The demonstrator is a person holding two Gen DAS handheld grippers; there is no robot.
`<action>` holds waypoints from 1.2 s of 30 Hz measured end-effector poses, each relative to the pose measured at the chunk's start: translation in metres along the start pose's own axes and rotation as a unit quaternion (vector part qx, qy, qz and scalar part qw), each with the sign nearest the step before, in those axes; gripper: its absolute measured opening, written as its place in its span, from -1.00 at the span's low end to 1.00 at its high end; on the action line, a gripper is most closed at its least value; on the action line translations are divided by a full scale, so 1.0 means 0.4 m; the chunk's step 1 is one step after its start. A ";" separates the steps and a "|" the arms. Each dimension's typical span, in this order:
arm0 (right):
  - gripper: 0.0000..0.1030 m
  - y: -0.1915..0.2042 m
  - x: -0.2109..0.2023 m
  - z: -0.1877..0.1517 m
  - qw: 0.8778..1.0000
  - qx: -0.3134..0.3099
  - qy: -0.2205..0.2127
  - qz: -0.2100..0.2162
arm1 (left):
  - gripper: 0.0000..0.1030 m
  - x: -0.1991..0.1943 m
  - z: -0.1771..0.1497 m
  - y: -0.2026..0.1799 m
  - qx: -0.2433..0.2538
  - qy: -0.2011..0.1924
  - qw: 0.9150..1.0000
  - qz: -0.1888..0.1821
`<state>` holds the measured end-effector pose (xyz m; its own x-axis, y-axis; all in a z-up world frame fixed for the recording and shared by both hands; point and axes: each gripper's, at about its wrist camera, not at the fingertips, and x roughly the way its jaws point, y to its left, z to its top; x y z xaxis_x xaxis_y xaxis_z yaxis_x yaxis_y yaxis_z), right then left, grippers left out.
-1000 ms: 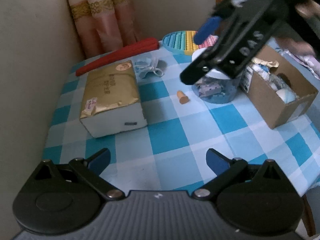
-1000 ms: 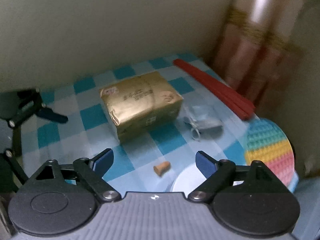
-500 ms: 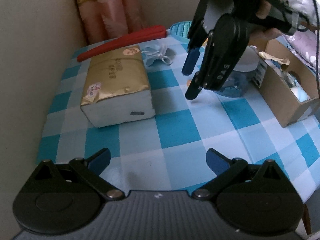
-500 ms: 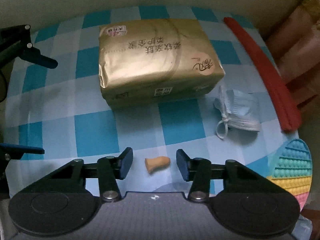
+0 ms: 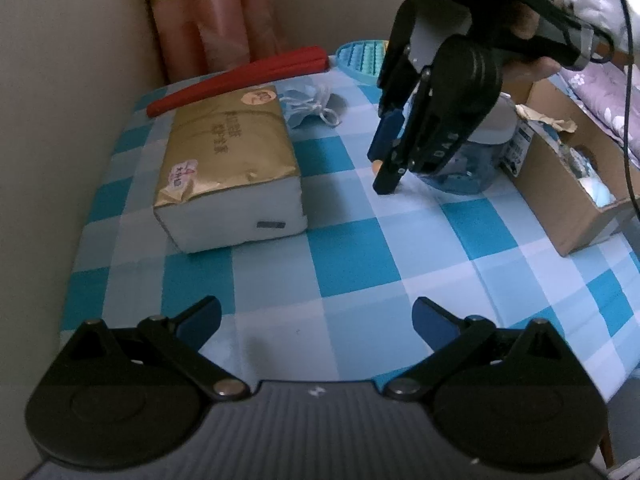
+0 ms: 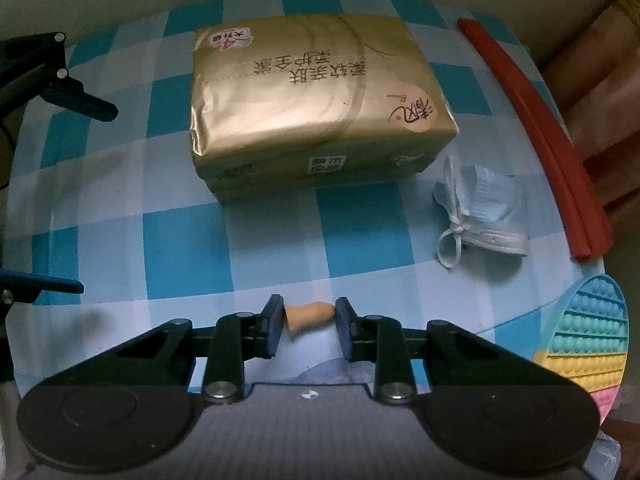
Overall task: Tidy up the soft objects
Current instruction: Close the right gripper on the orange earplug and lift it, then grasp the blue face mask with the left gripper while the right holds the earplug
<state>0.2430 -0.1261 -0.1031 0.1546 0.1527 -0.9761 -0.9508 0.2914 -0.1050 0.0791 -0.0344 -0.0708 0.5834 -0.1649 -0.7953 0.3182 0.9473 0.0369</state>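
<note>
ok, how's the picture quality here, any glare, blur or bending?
Left wrist view: dim, fisheye bends the checked tablecloth; glare on the gold tissue pack. Right wrist view: sheen on that pack, rainbow mat soft at the dark edge, orange earplug fairly sharp.

My right gripper [image 6: 307, 321] comes down from high over the table and now points steeply at the cloth in the lower middle of its frame. Its jaws have just been closing, and both pads now touch the small orange earplug [image 6: 309, 315], which a second ago lay free between them.
</note>
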 end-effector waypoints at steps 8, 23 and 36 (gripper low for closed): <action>-0.39 0.042 -0.038 -0.012 0.999 0.022 -0.028 -0.006 | 0.97 -0.014 -0.005 0.003 0.004 0.002 1.000 0.011; -0.39 0.216 -0.118 -0.101 0.986 0.153 -0.055 -0.040 | 0.96 -0.071 0.017 0.047 -0.017 0.011 0.999 0.042; -0.38 0.301 -0.166 -0.221 0.945 0.306 -0.093 -0.062 | 0.96 -0.099 0.079 -0.006 0.015 -0.009 0.998 0.053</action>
<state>0.0947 -0.1848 -0.0679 0.3533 0.2293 -0.9070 -0.5972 0.8015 -0.0300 0.0787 -0.0389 -0.0205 0.6278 -0.0699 -0.7753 0.2768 0.9509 0.1385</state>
